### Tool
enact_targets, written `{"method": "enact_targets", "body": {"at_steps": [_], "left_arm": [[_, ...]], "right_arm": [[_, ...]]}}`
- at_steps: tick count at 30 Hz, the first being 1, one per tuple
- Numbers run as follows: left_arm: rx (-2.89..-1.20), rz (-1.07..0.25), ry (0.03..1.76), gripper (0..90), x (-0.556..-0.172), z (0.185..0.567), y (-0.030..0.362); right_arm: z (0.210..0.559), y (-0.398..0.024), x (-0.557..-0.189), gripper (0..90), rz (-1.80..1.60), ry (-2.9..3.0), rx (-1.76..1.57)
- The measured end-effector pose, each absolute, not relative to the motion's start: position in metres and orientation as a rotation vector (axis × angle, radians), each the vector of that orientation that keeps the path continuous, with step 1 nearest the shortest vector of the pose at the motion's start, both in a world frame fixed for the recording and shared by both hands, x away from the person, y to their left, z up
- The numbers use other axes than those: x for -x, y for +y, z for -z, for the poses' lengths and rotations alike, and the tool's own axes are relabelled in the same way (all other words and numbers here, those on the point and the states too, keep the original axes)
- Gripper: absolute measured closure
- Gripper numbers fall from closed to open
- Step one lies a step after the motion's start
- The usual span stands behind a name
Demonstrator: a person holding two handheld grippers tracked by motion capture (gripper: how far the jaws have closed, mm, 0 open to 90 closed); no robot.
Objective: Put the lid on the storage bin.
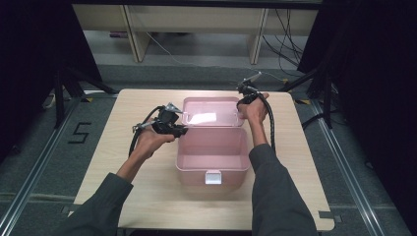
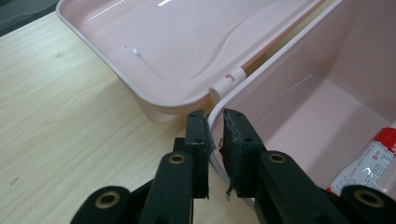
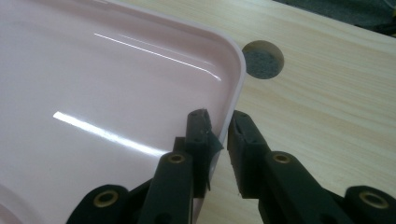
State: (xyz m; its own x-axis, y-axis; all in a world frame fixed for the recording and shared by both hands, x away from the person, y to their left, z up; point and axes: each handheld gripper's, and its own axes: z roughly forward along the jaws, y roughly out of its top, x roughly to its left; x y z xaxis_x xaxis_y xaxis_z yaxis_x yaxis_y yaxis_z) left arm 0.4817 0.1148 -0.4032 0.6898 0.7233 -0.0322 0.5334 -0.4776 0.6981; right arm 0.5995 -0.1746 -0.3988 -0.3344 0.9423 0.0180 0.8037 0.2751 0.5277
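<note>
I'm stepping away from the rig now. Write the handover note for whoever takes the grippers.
Left gripper: shut on the side wall of the pink box, near the hinge.
Right gripper: astride the rim of the lid at its corner; the outer pad still stands off it, so count it open.
Things: box stands mid-table, lid swung fully back and lying open. A red-and-white packet lies inside the box.
Done: box is open.
Left: probably closing the lid, with the left gripper steadying the box.
</note>
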Motion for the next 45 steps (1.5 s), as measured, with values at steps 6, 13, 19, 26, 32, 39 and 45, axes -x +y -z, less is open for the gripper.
{"method": "enact_targets", "body": {"at_steps": [6,13,19,26,32,39,45], "left_arm": [[-2.19,-0.354,0.956,80.0,-0.48,0.403,0.114],[-2.177,-0.356,0.957,80.1,-0.479,0.403,0.114],[-2.178,-0.359,0.952,80.1,-0.478,0.402,0.113],[-2.173,-0.355,0.951,80.1,-0.478,0.402,0.113],[-2.166,-0.359,0.952,80.1,-0.477,0.403,0.113],[-2.167,-0.375,0.955,80.0,-0.477,0.404,0.112],[-2.164,-0.371,0.954,80.0,-0.476,0.403,0.112]], "right_arm": [[0.394,-0.173,-0.596,81.3,-0.678,2.213,-1.538],[0.386,-0.174,-0.59,82.5,-0.721,2.168,-1.526],[0.383,-0.177,-0.587,82.4,-0.737,2.165,-1.511],[0.378,-0.179,-0.581,82.5,-0.782,2.133,-1.514],[0.368,-0.184,-0.571,82.7,-0.843,2.115,-1.479],[0.353,-0.188,-0.556,83.9,-0.923,2.077,-1.436],[0.342,-0.19,-0.544,84.7,-0.977,2.038,-1.394]]}}
